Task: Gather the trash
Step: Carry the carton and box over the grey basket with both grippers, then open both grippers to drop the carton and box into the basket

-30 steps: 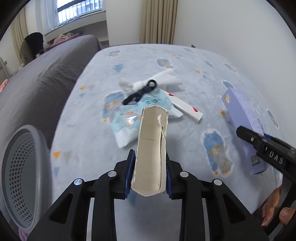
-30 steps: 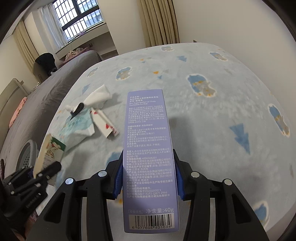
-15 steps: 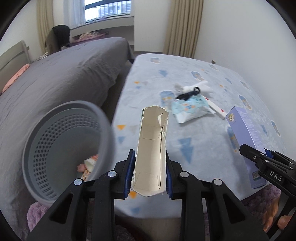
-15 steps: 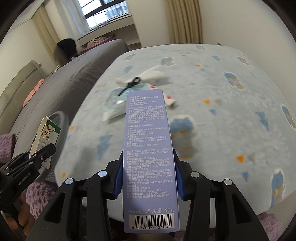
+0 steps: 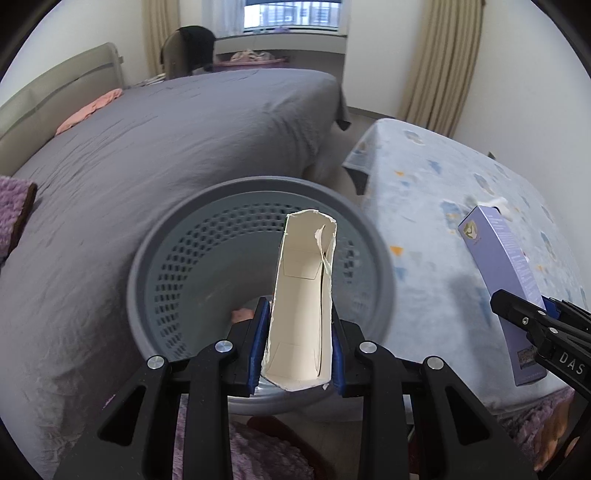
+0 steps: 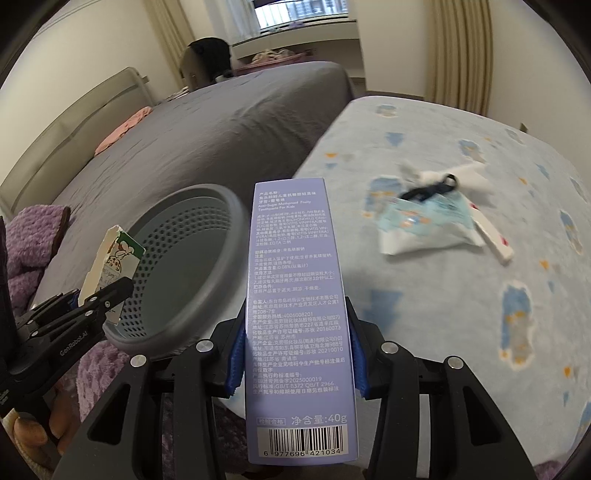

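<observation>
Holding: two grippers are each gripping one piece of trash.
Left gripper (image 5: 299,347): its pads are pinching one torn white carton (image 5: 304,295), standing upright over the mouth of the basket.
Right gripper (image 6: 295,354): its jaws are clamping one lilac toothpaste box (image 6: 297,295), printed back facing the camera, barcode at the near end.
Basket: one grey perforated basket (image 5: 155,258) is sitting low between the two beds; in the left view its rim is ringing the carton, in the right view it is lying at 10 o'clock from the box. Something pinkish is showing at its bottom; what it is cannot be told.
Trash left on the bed: one pale blue wipes pack (image 6: 424,225), one black clip (image 6: 432,190) lying on one white crumpled paper (image 6: 469,175), and one white strip with red marks (image 6: 495,240), all clustered at 2 o'clock from the box in the right view.
Surface: one bed with a light blue patterned sheet (image 6: 480,314).
Room: one larger bed under a grey cover (image 5: 166,147) at 10 o'clock, beige curtains (image 5: 443,62) and a window (image 5: 288,16) at 12 o'clock, a purple fluffy rug (image 6: 33,236) at the left edge.
</observation>
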A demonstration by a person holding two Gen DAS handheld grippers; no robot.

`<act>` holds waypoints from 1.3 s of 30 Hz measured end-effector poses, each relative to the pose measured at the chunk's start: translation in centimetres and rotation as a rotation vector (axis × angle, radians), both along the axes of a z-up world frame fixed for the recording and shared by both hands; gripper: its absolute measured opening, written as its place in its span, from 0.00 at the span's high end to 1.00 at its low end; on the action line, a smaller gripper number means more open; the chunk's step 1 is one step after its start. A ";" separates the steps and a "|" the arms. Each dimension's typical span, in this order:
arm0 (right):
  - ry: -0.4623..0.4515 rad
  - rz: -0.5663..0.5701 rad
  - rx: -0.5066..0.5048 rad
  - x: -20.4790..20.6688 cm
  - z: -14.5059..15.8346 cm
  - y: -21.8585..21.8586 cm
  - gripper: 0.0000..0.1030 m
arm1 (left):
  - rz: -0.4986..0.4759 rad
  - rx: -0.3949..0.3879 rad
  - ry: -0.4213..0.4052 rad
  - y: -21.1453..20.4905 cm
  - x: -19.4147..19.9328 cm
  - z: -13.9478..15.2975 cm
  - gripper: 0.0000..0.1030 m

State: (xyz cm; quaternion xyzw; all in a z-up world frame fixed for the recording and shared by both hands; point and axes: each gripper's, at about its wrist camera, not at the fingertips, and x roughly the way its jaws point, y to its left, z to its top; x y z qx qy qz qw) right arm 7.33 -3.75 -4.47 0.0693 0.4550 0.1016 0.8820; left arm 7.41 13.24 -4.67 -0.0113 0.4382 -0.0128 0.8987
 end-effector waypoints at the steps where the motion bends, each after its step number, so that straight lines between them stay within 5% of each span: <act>1: 0.000 0.015 0.001 0.4 0.1 0.8 0.57 | 0.010 -0.001 0.000 0.5 0.1 0.0 0.72; 17: 0.020 0.186 -0.033 5.2 -0.3 10.2 0.57 | 0.117 -0.011 0.037 6.7 2.8 -2.0 0.72; 31: 0.060 0.257 -0.051 7.9 -1.9 13.6 0.57 | 0.140 -0.017 0.068 8.2 4.7 -3.1 0.69; 36: 0.052 0.269 -0.047 8.0 -1.8 13.6 0.42 | 0.149 -0.008 0.056 8.4 4.5 -2.9 0.45; 39: 0.049 0.262 -0.048 8.0 -1.8 13.5 0.42 | 0.155 -0.001 0.050 8.5 4.6 -2.6 0.42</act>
